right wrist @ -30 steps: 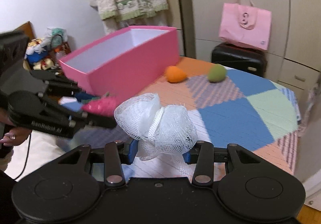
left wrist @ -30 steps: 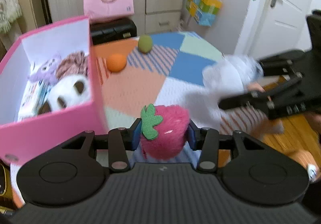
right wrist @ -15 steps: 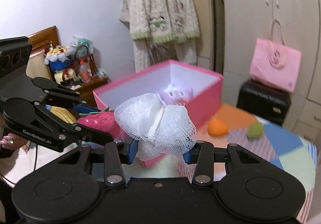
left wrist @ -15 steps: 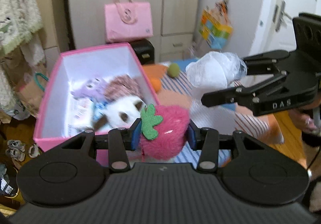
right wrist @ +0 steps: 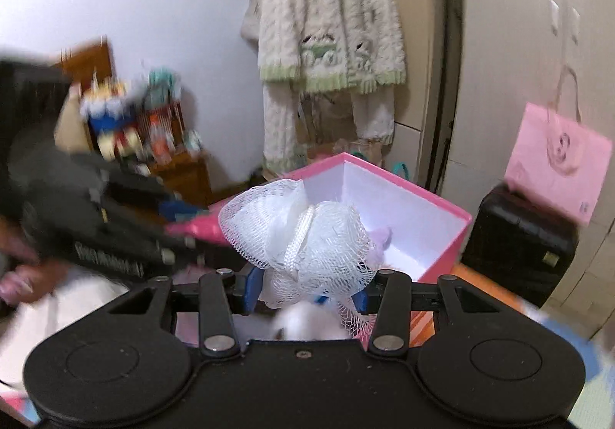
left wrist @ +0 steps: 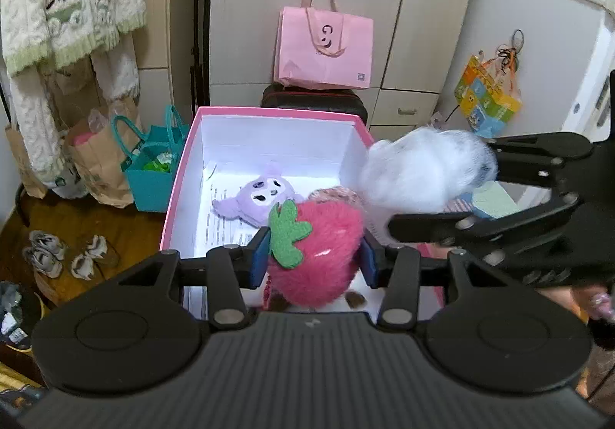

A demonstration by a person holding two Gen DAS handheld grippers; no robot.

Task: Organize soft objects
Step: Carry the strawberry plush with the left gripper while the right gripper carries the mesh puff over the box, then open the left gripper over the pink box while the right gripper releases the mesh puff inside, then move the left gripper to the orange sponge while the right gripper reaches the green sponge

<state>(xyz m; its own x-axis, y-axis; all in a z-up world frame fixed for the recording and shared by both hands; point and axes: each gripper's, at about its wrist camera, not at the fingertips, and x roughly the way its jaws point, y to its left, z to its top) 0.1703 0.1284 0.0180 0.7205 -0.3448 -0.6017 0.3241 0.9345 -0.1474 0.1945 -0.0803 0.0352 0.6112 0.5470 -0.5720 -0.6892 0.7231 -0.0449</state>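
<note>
Pink plush strawberry (left wrist: 319, 256): pinched by left gripper (left wrist: 313, 256) above open pink box (left wrist: 269, 113).
White mesh sponge (right wrist: 300, 236): clamped by right gripper (right wrist: 303, 292).
Risk: sponge could be dropped outside the box rim.

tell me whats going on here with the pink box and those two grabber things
A person is tidying soft things into the pink box with a handheld gripper in each hand. The left gripper is clamped on a fuzzy pink strawberry plush, and the right gripper is clamped on a white mesh bath pouf. Both are held over the open box, not yet released. A purple plush and other soft toys already lie inside.
</note>
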